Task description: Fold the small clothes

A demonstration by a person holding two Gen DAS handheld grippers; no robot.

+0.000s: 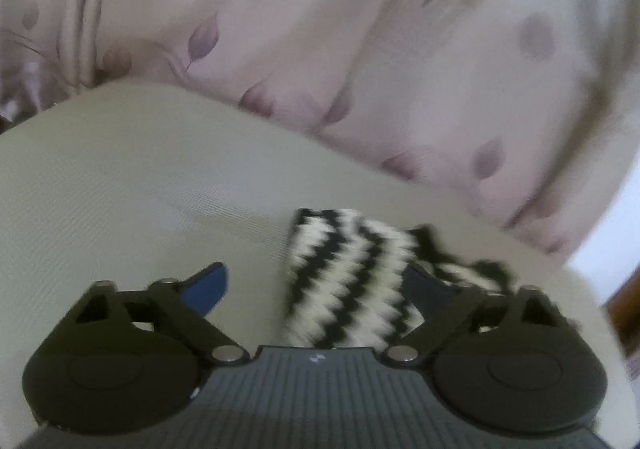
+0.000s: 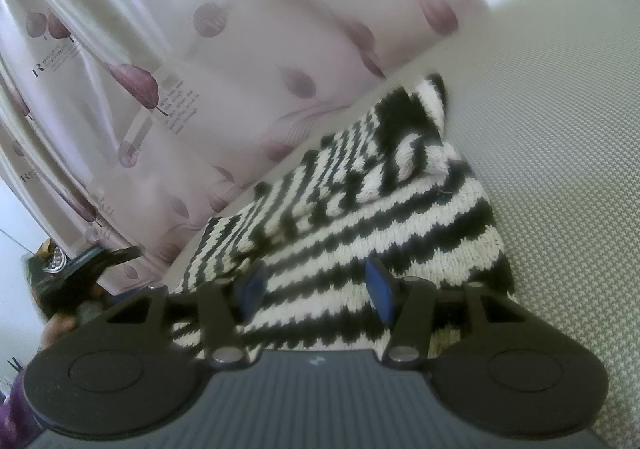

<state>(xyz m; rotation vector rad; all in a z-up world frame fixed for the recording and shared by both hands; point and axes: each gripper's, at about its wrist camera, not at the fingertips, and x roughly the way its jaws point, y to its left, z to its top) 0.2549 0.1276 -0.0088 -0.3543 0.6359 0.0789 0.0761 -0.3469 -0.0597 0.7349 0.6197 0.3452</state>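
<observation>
Left claw (image 1: 316, 283): nearest item in the left wrist view, jaws spread wide, blue pads standing clear on either side of a knit (image 1: 348, 277), nothing clenched; one pad (image 1: 210, 285) sits off to the left over bare surface, the other is half hidden behind the fabric. Knit: small black-and-cream zigzag garment, lying on a pale woven bed (image 1: 120, 177), partly doubled over, with a bunched upper corner showing in the right wrist view. Handling, by judgement: light, soft, limp, loosely knitted; likely to stretch and sag when lifted by one point, and loops may snag on a pad edge; not slippery, not fragile. Best hold, by judgement: a pinch through both layers at a hem or corner, not mid-panel. Curtain (image 1: 280, 29): pinkish, leaf-printed, hanging just behind the bed. Right claw (image 2: 316, 291): half-spread, resting low over the near edge of the knit (image 2: 360, 217), fabric between its pads; whether the pads press on it cannot be told. Bunched corner lies furthest right, well clear of both claws.
</observation>
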